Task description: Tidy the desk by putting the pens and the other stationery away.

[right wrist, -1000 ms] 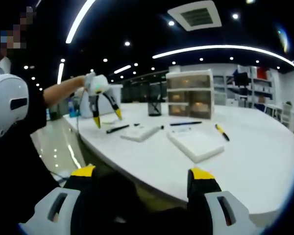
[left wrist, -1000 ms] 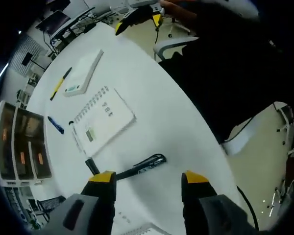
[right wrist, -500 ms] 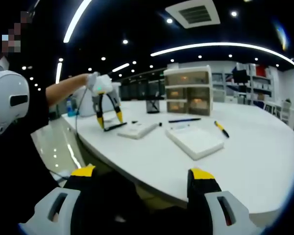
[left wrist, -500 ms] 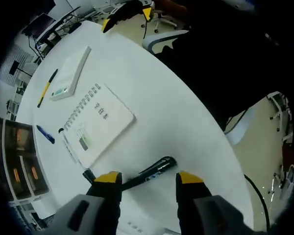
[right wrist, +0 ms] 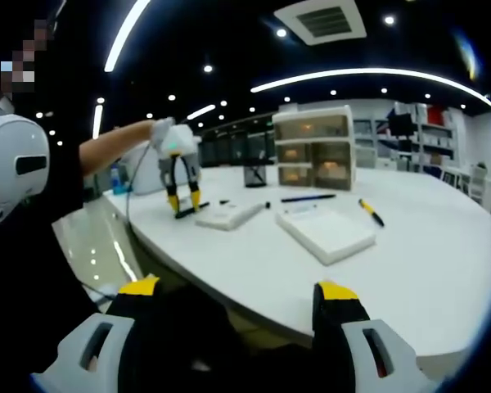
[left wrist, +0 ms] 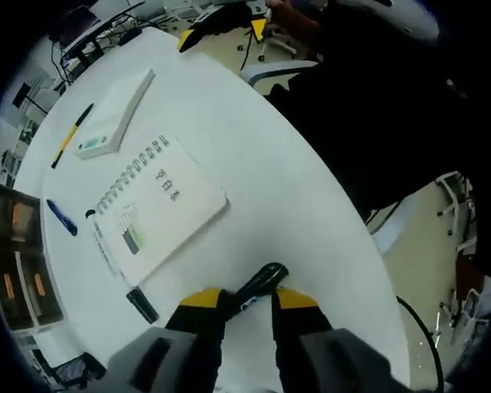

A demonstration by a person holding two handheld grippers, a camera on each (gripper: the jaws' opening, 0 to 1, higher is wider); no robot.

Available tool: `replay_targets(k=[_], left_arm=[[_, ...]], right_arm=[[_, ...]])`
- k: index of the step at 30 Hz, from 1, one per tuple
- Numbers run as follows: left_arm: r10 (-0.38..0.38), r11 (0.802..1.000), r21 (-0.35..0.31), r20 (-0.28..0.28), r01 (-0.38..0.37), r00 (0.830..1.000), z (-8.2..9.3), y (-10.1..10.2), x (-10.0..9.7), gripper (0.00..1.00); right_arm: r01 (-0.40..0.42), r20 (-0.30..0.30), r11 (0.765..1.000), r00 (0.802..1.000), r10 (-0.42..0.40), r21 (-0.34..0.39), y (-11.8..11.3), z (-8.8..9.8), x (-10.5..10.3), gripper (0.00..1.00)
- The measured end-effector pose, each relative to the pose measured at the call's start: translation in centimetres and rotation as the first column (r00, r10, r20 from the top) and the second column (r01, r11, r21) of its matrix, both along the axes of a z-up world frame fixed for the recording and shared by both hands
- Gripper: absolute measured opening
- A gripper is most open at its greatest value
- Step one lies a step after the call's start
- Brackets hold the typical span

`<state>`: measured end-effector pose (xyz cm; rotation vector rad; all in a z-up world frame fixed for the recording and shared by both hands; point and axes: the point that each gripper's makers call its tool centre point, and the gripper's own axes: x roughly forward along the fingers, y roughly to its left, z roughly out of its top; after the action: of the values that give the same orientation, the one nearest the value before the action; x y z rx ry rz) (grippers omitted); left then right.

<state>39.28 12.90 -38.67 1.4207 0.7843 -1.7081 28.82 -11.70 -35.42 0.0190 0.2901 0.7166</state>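
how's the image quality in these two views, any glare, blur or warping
Left gripper view: even, bright light on the white desk, hardly any shadow; strong fisheye bending of the desk edge; the spiral notebook is sharp, its print too small to read. Right gripper view: dim room, ceiling strip lights blown out, floor reflections; right gripper soft in the foreground.

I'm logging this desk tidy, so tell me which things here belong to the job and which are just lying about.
Part of the job:
- black pen between the left gripper fingers
- blue pen
- yellow and black pen
- spiral notebook
- white pad
- mesh pen cup
- drawer unit

Just lying about:
- white table
- right gripper, held off the table's edge
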Motion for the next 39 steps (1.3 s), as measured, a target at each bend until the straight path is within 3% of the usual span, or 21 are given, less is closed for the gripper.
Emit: replay_targets(k=[7,16,22,31,35,39], left_arm=[[0.032,0.999,0.005,-0.004,-0.032,0.999,-0.1,-0.4,-0.5,0.15],[0.007,0.996,0.086,0.088,-0.015,0.996,-0.3,-0.2,-1.0,0.12],[0.008,0.993,0.116,0.102,-0.019,0.995,-0.2,0.3,-1.2,0.11],[0.058,0.998,0.010,0.125,-0.060,0.990,1.1,-0.5,-1.1,0.11],[0.086,0.993,-0.093,0.139,-0.073,0.987,2.6,-1.6,-0.9,0.11],[0.130,0.970,-0.225,0.161,-0.092,0.978,4.6,-2.7,-0.2,0.11]], right_arm=[[-0.001,0.000,1.000,1.000,0.001,0.002,0.1,0.0,0.0,0.70],[-0.011,0.003,1.000,1.000,0.011,0.002,0.4,0.0,-0.2,0.70],[-0.011,0.011,1.000,1.000,0.011,0.004,0.4,0.3,-0.4,0.70],[-0.018,0.013,1.000,1.000,0.018,0.006,0.8,0.4,-0.5,0.70],[-0.024,0.014,1.000,1.000,0.024,0.005,1.0,0.4,-0.6,0.70],[-0.027,0.018,1.000,0.999,0.027,0.003,1.2,0.6,-0.7,0.70]])
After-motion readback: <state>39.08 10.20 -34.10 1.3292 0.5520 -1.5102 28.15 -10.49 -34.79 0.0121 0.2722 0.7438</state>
